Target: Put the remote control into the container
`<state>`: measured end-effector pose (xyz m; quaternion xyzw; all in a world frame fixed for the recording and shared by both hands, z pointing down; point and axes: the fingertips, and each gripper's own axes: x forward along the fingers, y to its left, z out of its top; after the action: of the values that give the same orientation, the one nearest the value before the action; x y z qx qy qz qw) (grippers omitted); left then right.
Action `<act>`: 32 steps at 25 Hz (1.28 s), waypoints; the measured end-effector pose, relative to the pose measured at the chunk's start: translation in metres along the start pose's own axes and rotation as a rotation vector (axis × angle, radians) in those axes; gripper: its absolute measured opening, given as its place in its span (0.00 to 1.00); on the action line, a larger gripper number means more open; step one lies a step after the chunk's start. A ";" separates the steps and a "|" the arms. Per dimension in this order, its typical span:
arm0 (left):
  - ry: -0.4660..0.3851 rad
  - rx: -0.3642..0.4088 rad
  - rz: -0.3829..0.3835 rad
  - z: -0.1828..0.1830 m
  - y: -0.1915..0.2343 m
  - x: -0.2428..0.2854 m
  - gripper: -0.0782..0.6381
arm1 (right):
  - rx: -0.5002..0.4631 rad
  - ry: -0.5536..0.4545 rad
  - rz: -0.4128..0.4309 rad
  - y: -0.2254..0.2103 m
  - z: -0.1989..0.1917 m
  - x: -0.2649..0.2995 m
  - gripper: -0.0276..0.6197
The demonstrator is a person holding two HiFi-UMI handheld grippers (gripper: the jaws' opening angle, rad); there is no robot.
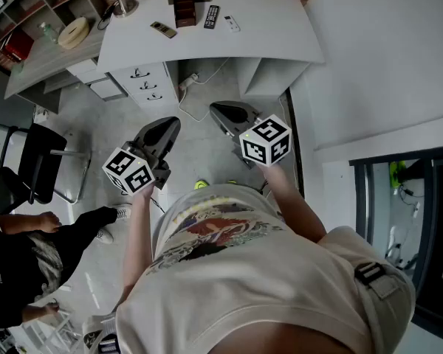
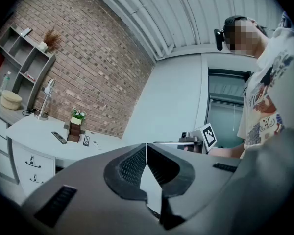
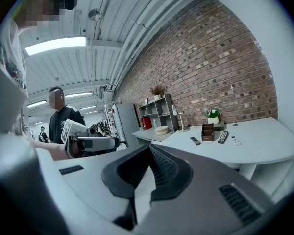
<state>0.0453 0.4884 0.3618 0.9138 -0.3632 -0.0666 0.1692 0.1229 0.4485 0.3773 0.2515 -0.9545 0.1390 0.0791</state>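
Remote control (image 1: pixel 212 16) well apart from fingers (image 1: pixel 232 114)

Head view steeply down from above, gripper views level, distant, all sharing desk (image 1: pixel 266 28)

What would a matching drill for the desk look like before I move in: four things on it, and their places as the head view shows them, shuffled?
Things:
1. black remote
2. white remote
3. slim dark remote
4. desk lamp

Places, as the head view shows them:
A. left of the wooden container
B. farthest right on the desk
C. the desk's far left corner
D. just right of the container

Pairs: 1-D, 2-B, 3-A, 4-C.
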 end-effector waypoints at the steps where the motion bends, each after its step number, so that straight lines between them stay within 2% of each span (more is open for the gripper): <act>1: -0.004 -0.001 -0.003 0.000 0.000 0.000 0.12 | -0.001 0.000 0.002 0.000 0.000 0.000 0.06; 14: -0.015 -0.032 0.004 -0.004 0.006 -0.001 0.12 | 0.023 0.007 0.009 -0.002 -0.004 0.001 0.06; 19: -0.019 -0.043 0.015 -0.003 0.010 -0.001 0.12 | 0.085 0.019 0.063 0.002 -0.008 0.004 0.06; 24: -0.024 -0.045 0.018 -0.003 0.013 -0.007 0.12 | 0.029 0.047 0.054 0.009 -0.015 0.011 0.06; 32: -0.012 -0.042 0.012 -0.012 0.016 -0.020 0.12 | 0.022 0.057 0.049 0.019 -0.027 0.018 0.06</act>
<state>0.0232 0.4944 0.3783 0.9075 -0.3681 -0.0788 0.1865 0.1005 0.4644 0.4021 0.2248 -0.9562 0.1585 0.1003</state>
